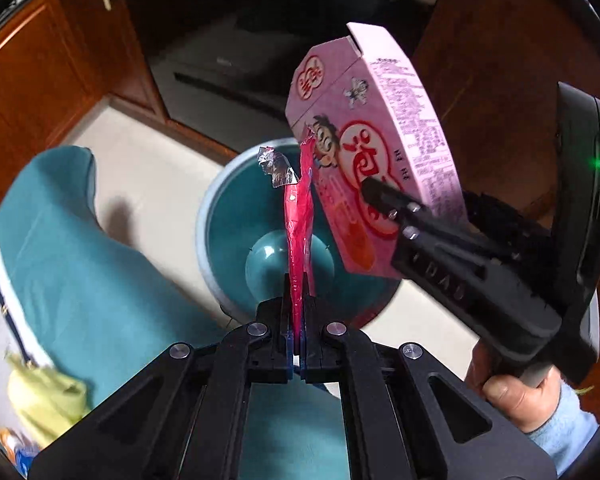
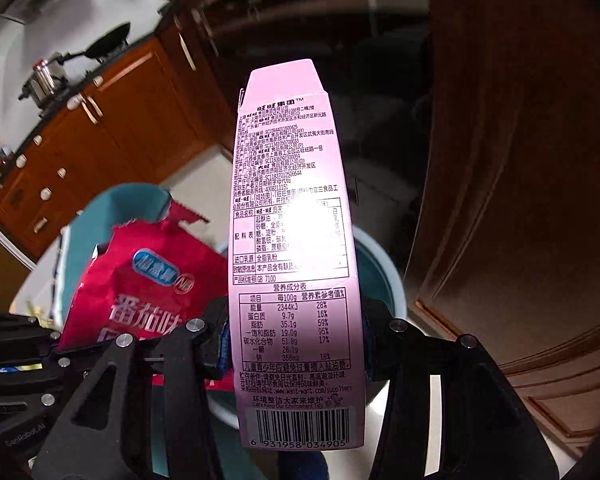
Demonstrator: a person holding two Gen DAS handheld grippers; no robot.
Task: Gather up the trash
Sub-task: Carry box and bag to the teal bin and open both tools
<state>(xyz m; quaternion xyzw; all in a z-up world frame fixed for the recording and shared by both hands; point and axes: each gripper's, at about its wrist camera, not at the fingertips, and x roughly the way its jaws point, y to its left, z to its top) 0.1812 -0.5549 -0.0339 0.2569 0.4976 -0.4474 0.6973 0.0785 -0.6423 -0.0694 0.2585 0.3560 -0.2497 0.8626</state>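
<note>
Both grippers were loaded: the left gripper [image 1: 300, 320] pinched a red wrapper [image 1: 298, 236], the right gripper [image 2: 296, 344] clamped a pink carton [image 2: 292, 240], each hanging over the teal bin [image 1: 220, 216] on the floor. Carrying looked finished; next, release both over the opening.

Both views bulge hard, fisheye style, with straight cabinet lines bending and black corners closing round each frame. The upper right half sits in deep shadow on both wrists, dark wood swallowing detail. Pale floor tiles [image 1: 148, 184] catch the soft light instead, with a faint shadow lying across them. Strong glare now on the pink box [image 2: 296, 240], a white patch washing out the middle of its print, while the barcode below reads sharp. Motion smear at the left wrist's lower-left edge, and the red wrapper [image 2: 140, 280] shows blurred torn edges.
</note>
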